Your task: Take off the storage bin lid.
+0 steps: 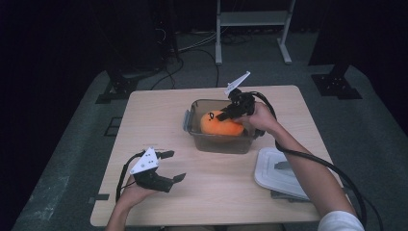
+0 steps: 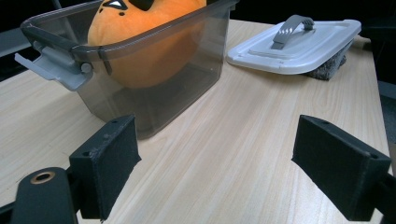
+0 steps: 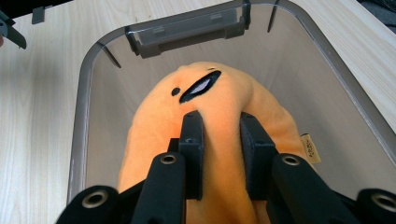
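An orange plush toy with a black face mark lies in a clear grey storage bin at the table's middle back. My right gripper reaches down into the bin and is shut on a fold of the plush toy; in the right gripper view its jaws pinch the fabric just behind the face mark. My left gripper rests open in a hand near the front left of the table, nothing between its jaws. The left gripper view looks across at the bin with the plush toy rising above its rim.
The bin's white lid with a grey handle lies at the right front of the table, propped on a dark grey pad. Grey latches stick out from the bin's ends. Bare wood lies between left gripper and lid.
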`<state>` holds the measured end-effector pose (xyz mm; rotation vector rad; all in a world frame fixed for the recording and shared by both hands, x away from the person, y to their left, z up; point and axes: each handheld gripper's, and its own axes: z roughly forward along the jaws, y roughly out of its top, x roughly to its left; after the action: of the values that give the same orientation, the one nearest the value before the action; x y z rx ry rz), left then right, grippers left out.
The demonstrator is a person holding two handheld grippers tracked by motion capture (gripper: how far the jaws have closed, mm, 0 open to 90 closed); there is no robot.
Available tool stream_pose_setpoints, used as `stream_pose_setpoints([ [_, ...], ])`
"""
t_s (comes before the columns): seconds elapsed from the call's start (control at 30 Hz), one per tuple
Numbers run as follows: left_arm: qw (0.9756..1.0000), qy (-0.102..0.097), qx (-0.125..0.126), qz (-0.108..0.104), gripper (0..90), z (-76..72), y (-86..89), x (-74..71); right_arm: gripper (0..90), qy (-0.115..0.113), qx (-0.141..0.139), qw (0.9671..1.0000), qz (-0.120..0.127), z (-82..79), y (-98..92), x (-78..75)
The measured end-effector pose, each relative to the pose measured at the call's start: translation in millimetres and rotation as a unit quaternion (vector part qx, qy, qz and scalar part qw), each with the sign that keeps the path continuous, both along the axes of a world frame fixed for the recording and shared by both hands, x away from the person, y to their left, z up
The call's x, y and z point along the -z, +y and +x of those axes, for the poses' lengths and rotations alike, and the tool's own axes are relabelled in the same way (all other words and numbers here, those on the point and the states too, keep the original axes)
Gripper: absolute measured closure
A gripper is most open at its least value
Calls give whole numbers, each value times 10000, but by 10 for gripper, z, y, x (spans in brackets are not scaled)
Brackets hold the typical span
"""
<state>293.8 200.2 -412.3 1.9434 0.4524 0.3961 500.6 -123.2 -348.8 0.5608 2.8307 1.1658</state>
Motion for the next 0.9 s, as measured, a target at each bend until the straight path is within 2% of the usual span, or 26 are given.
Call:
stream_pose_setpoints([
  [0.23,10000,-4,-2,2,132,-3,0,-2,717,24,-15,10000,-20,3,18,10],
  [0.47,10000,-5,-1,0,132,-6,3,-7,692,93,-56,9998,-178,2,69,63],
  [0.6,10000,-19,1,-8,132,-9,2,-13,604,150,-60,9997,-204,6,81,75],
  [0.7,10000,-18,4,-5,131,-11,-1,-14,571,152,-98,9995,-254,-7,86,77],
  [0.9,10000,-17,3,-41,131,-16,-3,-22,547,278,-121,9994,-169,-13,58,75],
])
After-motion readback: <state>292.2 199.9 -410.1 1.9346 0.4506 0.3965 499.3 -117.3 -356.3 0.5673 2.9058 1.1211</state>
